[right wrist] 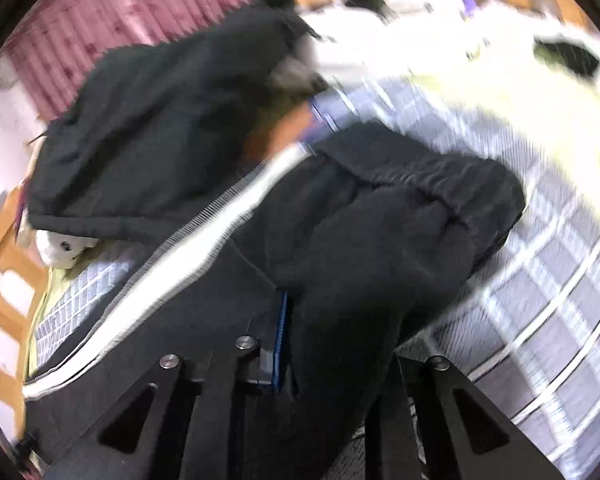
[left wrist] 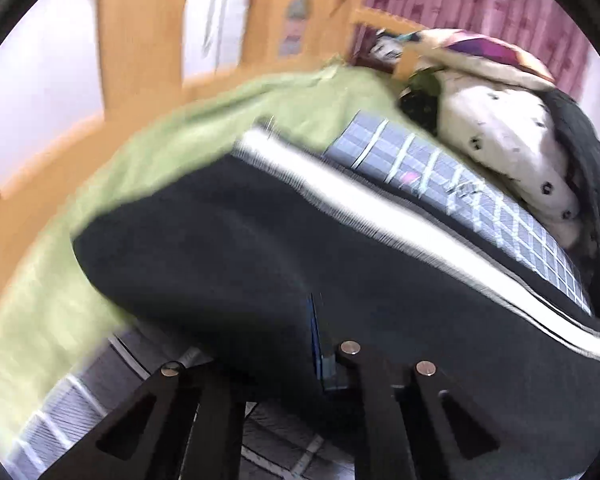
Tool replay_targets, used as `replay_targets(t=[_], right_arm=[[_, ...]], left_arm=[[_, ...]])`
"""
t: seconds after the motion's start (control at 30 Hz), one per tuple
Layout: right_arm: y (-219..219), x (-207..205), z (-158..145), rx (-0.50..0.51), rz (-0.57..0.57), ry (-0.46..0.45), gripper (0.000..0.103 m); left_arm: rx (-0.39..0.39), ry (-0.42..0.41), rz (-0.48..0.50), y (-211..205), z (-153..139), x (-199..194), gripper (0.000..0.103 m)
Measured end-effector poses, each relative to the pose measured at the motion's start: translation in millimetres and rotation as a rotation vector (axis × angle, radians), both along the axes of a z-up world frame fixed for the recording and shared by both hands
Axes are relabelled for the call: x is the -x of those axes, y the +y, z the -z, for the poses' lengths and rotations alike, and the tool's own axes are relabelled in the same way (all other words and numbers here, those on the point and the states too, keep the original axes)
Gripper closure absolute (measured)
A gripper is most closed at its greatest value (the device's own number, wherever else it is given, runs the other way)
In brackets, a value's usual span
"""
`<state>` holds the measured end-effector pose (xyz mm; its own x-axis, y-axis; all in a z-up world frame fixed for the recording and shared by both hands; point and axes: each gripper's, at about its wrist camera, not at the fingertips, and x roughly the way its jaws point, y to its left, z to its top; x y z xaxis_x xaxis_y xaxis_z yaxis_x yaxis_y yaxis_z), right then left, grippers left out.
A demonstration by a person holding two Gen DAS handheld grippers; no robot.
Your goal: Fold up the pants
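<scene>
The pants (left wrist: 284,236) are black with a white side stripe (left wrist: 380,208). They lie across a bed. In the left wrist view the dark cloth drapes over my left gripper (left wrist: 300,344), which is shut on the pants; a blue pad (left wrist: 314,336) shows at the pinch. In the right wrist view my right gripper (right wrist: 296,344) is shut on the pants (right wrist: 360,248) near the gathered waistband (right wrist: 440,192), with the white stripe (right wrist: 204,248) running left. Both views are blurred by motion.
A grey-and-white checked sheet (left wrist: 460,184) and a green blanket (left wrist: 180,140) cover the bed. A dotted white pillow (left wrist: 512,136) and a black garment (right wrist: 152,128) lie by the pink curtain (right wrist: 140,4). A wooden bed frame (left wrist: 140,32) stands behind.
</scene>
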<state>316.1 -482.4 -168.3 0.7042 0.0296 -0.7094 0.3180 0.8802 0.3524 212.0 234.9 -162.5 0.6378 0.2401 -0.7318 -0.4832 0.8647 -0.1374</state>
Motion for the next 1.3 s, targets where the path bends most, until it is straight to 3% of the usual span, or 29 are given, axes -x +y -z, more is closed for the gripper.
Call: replay_targets(t=[0.13,0.27,0.37,0.47,0.57,0.67,0.73,0.77,0.83,0.93,1.0,1.03,1.07,1.1,1.2,1.3], right_arm=[[-4,28,-55,0.043,-0.052,-0.056,0.089],[-27,90,-81,0.081,-0.023,-0.062,0.089],[-56,143,-74,0.064,0.011,-0.024,0.089],[-76,177,-38,0.018,0.012,0.056,0.087],[-79,192,1,-0.010,0.006,0.103,0.085],[-77,206,6,-0.001,0.002,0.089,0.073],[-77,219,0,0.018,0.021,0.070,0.053],[-78,220,-2,0.011,0.029,0.050,0.051],[-85,221,-3,-0.042,0.040,0.025,0.047],[-94,203,7,-0.076,0.090,0.054,0.037],[-96,189,11,-0.065,0.129,0.067,0.042],[-96,186,10,-0.043,0.148,0.066,0.067],[-97,182,7,0.000,0.171,0.066,0.077],[-101,178,-3,0.023,0.142,0.032,0.081],[-116,176,-32,-0.032,0.091,-0.081,0.083],[-109,168,-34,0.024,0.057,-0.016,0.078]], left_arm=[[-0.029,-0.044,0.077,-22,-38,24,0.093],[-0.020,-0.035,0.165,-47,-42,64,0.092],[0.004,0.015,0.218,-64,-20,89,0.092],[-0.048,0.076,0.225,-75,8,100,0.090],[-0.024,0.088,0.206,-72,25,104,0.085],[0.022,0.108,0.168,-65,24,106,0.067],[0.027,0.104,0.157,-62,20,112,0.052],[0.023,0.099,0.155,-63,20,116,0.044],[0.008,0.092,0.150,-67,19,126,0.042],[-0.003,0.085,0.132,-72,18,139,0.041],[0.011,0.064,0.117,-71,16,147,0.039],[0.026,0.053,0.108,-68,15,150,0.037],[0.044,0.044,0.098,-64,15,151,0.036],[0.065,0.039,0.085,-60,15,151,0.036],[0.100,0.036,0.051,-50,17,149,0.036],[0.110,0.046,0.023,-44,23,144,0.036]])
